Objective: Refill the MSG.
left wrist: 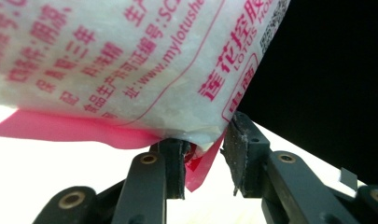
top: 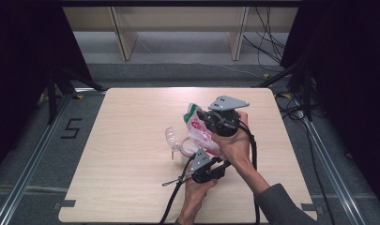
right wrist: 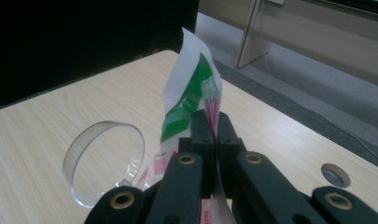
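A white bag with pink print and a green top hangs over the middle of the wooden table. My right gripper is shut on its top edge; in the right gripper view the jaws pinch the green and white fold. Below it, my left gripper points up at the bag's bottom. In the left gripper view the bag looms close, and its pink bottom corner hangs in the gap of the open left gripper. The right pad stands clear of it.
A clear plastic cup sits on the table just left of the bag. A round hole marks the tabletop near its far edge. Wooden shelf legs and loose cables lie on the floor beyond the table.
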`<action>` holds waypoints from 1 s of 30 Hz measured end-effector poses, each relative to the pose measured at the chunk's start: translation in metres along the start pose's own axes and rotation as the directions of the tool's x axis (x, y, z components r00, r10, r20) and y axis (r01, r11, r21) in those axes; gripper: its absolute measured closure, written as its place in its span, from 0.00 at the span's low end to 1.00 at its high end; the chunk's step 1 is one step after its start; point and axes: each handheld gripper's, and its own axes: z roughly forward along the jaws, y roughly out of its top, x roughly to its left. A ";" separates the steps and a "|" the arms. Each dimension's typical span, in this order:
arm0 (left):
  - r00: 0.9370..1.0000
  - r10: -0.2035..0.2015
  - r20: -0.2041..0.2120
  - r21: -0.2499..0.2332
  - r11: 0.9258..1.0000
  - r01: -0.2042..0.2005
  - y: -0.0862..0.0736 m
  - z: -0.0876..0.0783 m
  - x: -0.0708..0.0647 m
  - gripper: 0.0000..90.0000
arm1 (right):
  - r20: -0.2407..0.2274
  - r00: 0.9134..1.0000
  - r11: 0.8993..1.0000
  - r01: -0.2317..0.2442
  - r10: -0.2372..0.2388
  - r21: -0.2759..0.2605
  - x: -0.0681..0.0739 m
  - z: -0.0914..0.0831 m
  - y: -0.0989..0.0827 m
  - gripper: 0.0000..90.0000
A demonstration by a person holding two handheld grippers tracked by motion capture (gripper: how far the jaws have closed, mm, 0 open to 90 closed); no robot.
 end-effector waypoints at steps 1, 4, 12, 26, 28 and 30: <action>1.000 -0.001 0.007 -0.005 1.000 0.001 0.000 0.000 0.000 0.75 | -0.004 1.000 1.000 0.006 -0.006 -0.017 -0.001 -0.001 -0.001 1.00; 1.000 0.006 0.001 -0.004 1.000 -0.006 0.000 0.000 0.001 0.75 | -0.015 1.000 0.999 -0.017 0.016 -0.036 -0.003 -0.007 -0.003 1.00; 1.000 0.011 -0.025 0.009 1.000 -0.011 0.002 -0.002 0.001 0.72 | -0.027 0.999 0.995 -0.039 0.037 -0.088 -0.010 -0.020 -0.008 1.00; 0.999 0.026 -0.025 0.026 0.999 -0.025 0.002 -0.001 0.001 0.67 | -0.058 0.991 0.975 -0.126 0.117 -0.183 -0.022 -0.043 -0.027 1.00; 1.000 0.001 -0.008 0.027 1.000 -0.001 0.001 -0.001 -0.002 0.66 | -0.056 0.991 0.972 -0.132 0.123 -0.193 -0.022 -0.047 -0.028 1.00; 0.999 0.021 -0.024 0.025 0.999 -0.021 0.002 -0.001 0.000 0.66 | -0.066 0.991 0.970 -0.127 0.115 -0.205 -0.023 -0.047 -0.029 1.00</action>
